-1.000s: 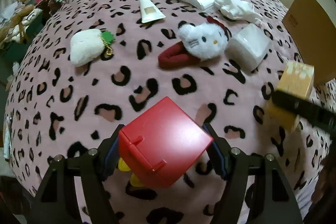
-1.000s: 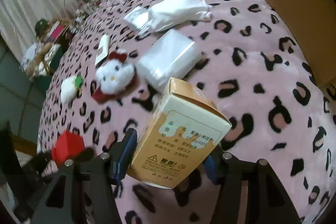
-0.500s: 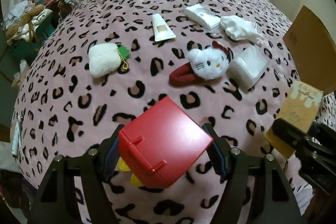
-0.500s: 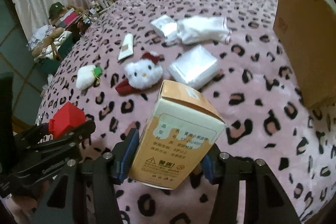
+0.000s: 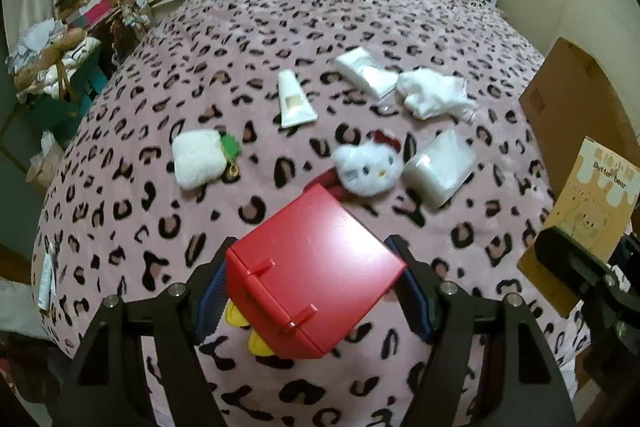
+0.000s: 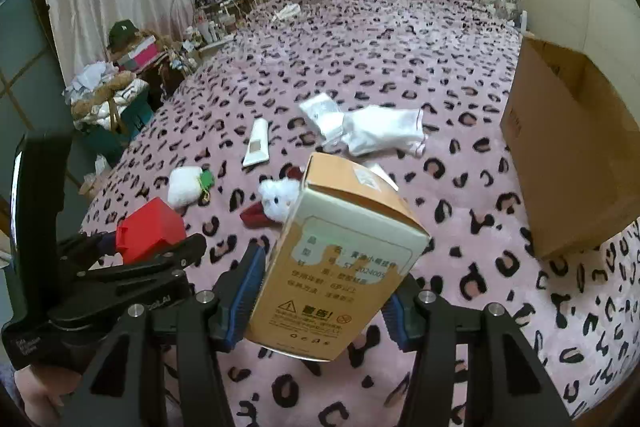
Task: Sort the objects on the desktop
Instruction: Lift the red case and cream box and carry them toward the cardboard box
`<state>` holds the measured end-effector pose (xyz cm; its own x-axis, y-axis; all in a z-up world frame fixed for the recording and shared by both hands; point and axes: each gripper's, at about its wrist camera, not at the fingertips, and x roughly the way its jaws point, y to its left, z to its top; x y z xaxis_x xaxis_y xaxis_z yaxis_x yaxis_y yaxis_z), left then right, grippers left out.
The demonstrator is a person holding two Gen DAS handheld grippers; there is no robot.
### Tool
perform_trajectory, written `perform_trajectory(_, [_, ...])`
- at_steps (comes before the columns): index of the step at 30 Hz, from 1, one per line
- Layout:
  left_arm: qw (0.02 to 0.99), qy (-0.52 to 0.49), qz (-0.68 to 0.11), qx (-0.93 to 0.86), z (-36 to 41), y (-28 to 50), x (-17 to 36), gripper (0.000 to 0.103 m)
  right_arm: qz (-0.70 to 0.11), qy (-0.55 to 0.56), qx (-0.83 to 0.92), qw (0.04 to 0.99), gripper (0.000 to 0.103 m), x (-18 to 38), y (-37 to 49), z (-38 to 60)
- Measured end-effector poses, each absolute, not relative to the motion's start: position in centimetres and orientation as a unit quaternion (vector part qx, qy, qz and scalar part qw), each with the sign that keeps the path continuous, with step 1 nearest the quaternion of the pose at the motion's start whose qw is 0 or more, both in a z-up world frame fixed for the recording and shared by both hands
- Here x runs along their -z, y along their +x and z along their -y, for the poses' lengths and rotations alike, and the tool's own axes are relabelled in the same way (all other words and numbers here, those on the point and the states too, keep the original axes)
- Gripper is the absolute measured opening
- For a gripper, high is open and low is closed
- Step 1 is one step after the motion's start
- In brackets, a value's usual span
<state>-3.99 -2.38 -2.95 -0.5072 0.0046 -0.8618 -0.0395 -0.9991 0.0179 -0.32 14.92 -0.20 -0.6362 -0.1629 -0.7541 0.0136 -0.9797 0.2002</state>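
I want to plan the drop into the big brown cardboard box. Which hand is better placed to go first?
Probably the right: its gripper holds the tan printed carton, and the brown cardboard box stands on its side. The left gripper, with the red plastic box, is farther.

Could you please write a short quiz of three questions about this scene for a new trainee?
1. True or false: the left gripper is shut on a red box.
2. What does the right gripper hold? A) a tube B) a carton C) a sock
3. Fill in: the big cardboard box stands on the ____ side of the bed in the right wrist view.

Key:
1. True.
2. B, the carton.
3. Right.
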Motion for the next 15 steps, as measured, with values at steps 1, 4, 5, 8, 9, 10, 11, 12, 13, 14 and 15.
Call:
perform_trajectory(1, [0.014, -0.493, -0.017, -0.87, 2.2, -4.1, 2.4, 0.073, 0.086, 0.422, 0.901, 0.049, 0.055, -0.1, -0.3, -15.0])
perform_trajectory(4, [0.019, -0.488, -0.014, -0.873, 1.7, -4.3, 1.4, 0.073, 0.083, 0.415, 0.905, 0.048, 0.055, -0.9, -0.1, -15.3])
perform_trajectory(5, [0.019, -0.487, -0.014, -0.873, 1.6, -4.4, 1.3, 0.073, 0.083, 0.412, 0.906, 0.046, 0.055, -1.1, -0.1, -15.4])
perform_trajectory(8, [0.022, -0.483, -0.019, -0.875, 1.0, -4.5, 0.6, 0.073, 0.083, 0.406, 0.909, 0.044, 0.055, -1.6, 0.3, -15.7])
perform_trajectory(9, [0.024, -0.482, -0.021, -0.876, 0.7, -4.5, 0.4, 0.073, 0.082, 0.405, 0.91, 0.043, 0.055, -1.8, 0.3, -15.7])
perform_trajectory(10, [0.025, -0.481, -0.022, -0.876, 0.5, -4.4, 0.3, 0.073, 0.079, 0.403, 0.911, 0.039, 0.055, -1.9, 0.5, -15.8])
perform_trajectory(11, [0.026, -0.481, -0.023, -0.876, 0.3, -4.4, 0.2, 0.073, 0.078, 0.402, 0.911, 0.038, 0.055, -1.9, 0.5, -15.9])
perform_trajectory(12, [0.029, -0.481, -0.025, -0.876, 0.0, -4.4, 0.2, 0.073, 0.079, 0.403, 0.911, 0.037, 0.055, -1.9, 0.6, -16.1])
perform_trajectory(13, [0.03, -0.481, -0.026, -0.876, -0.2, -4.4, 0.2, 0.073, 0.081, 0.404, 0.91, 0.036, 0.055, -1.9, 0.6, -16.3])
perform_trajectory(14, [0.031, -0.481, -0.027, -0.876, -0.4, -4.4, 0.2, 0.073, 0.084, 0.405, 0.91, 0.036, 0.055, -1.8, 0.6, -16.6])
perform_trajectory(15, [0.032, -0.482, -0.029, -0.875, -0.6, -4.4, 0.2, 0.073, 0.085, 0.407, 0.909, 0.035, 0.055, -1.7, 0.7, -16.7])
